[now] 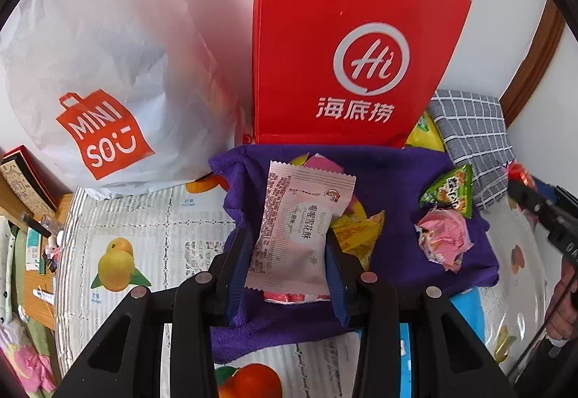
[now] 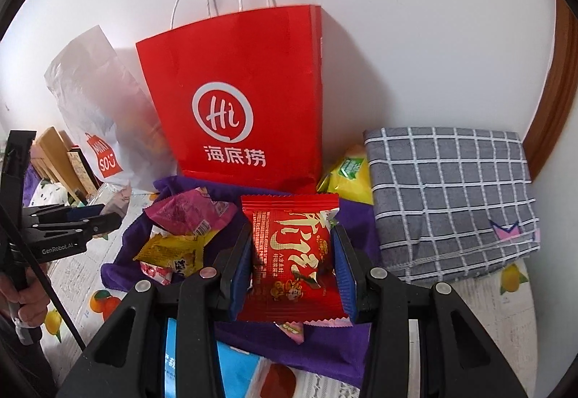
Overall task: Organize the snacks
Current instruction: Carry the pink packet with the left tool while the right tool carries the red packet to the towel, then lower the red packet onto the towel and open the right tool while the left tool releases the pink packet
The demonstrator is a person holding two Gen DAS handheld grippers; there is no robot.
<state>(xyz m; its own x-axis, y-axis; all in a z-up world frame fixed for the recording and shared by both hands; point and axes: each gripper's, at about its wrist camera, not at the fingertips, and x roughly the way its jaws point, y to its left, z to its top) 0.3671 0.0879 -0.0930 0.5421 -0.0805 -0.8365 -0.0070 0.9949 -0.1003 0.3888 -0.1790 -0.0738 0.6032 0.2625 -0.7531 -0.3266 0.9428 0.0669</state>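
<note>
Over the purple towel (image 1: 397, 174) heaped with snacks, the left gripper (image 1: 289, 253) is clamping a pink snowflake-crisp packet (image 1: 300, 217) and the right gripper (image 2: 293, 264) a red snack packet (image 2: 289, 253), likely for sorting into the red paper bag (image 2: 234, 90) behind.

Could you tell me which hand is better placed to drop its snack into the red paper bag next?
Probably right: its gripper, shut on the red foil packet, faces the red paper bag squarely.
</note>
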